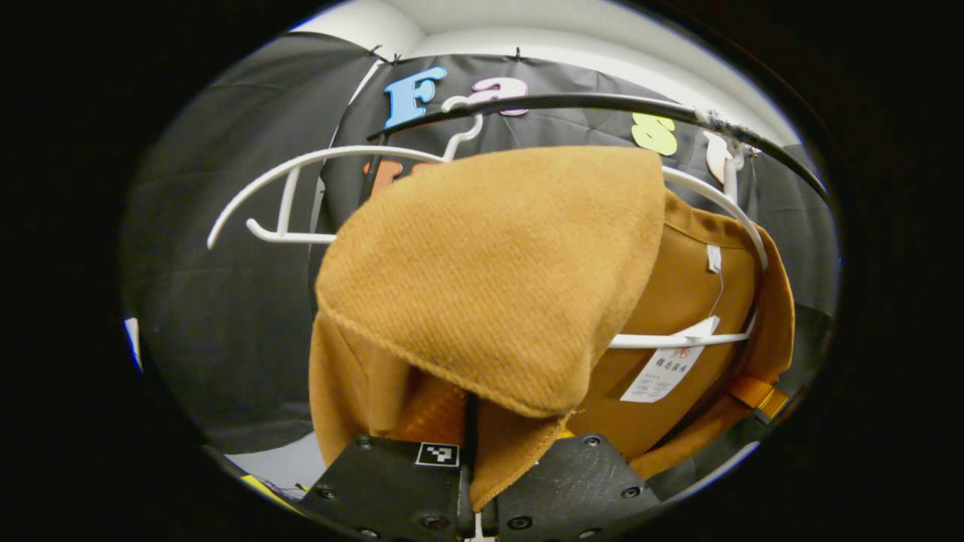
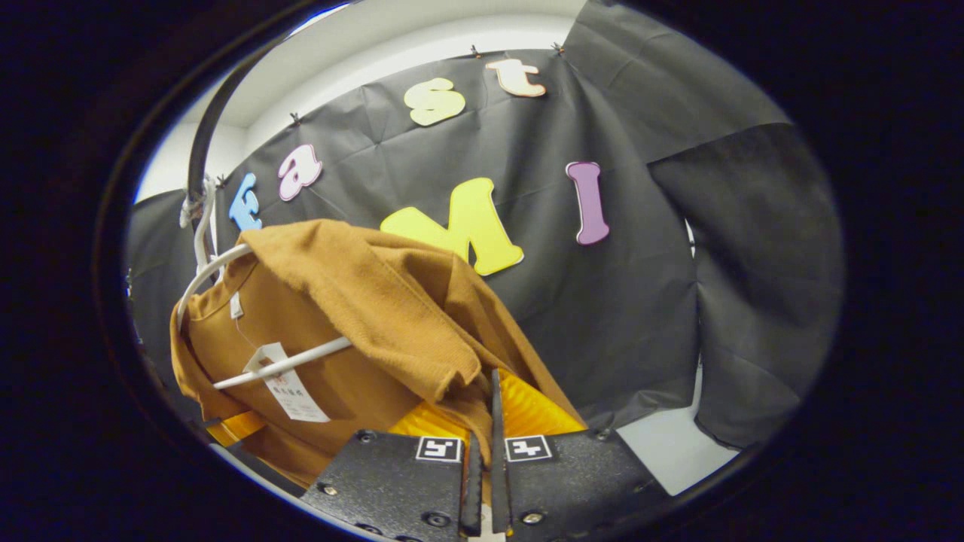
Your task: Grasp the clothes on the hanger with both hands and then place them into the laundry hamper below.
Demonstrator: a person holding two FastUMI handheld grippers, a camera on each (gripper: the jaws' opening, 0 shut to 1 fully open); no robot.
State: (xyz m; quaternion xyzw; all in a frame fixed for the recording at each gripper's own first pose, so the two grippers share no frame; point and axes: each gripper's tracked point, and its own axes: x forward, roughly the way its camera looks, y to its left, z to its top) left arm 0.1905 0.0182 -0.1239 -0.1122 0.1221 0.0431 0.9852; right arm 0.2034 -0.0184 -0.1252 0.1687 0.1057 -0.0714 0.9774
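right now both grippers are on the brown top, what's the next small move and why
Probably lift both together: the left gripper and right gripper each pinch the brown top, which is still draped over the white hanger.

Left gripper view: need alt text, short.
A tan garment hangs from a white hanger on a dark rail, its fabric folded forward toward the camera. At the bottom, the left gripper has its jaws closed on the garment's lower edge. A white tag hangs inside the garment, at right.
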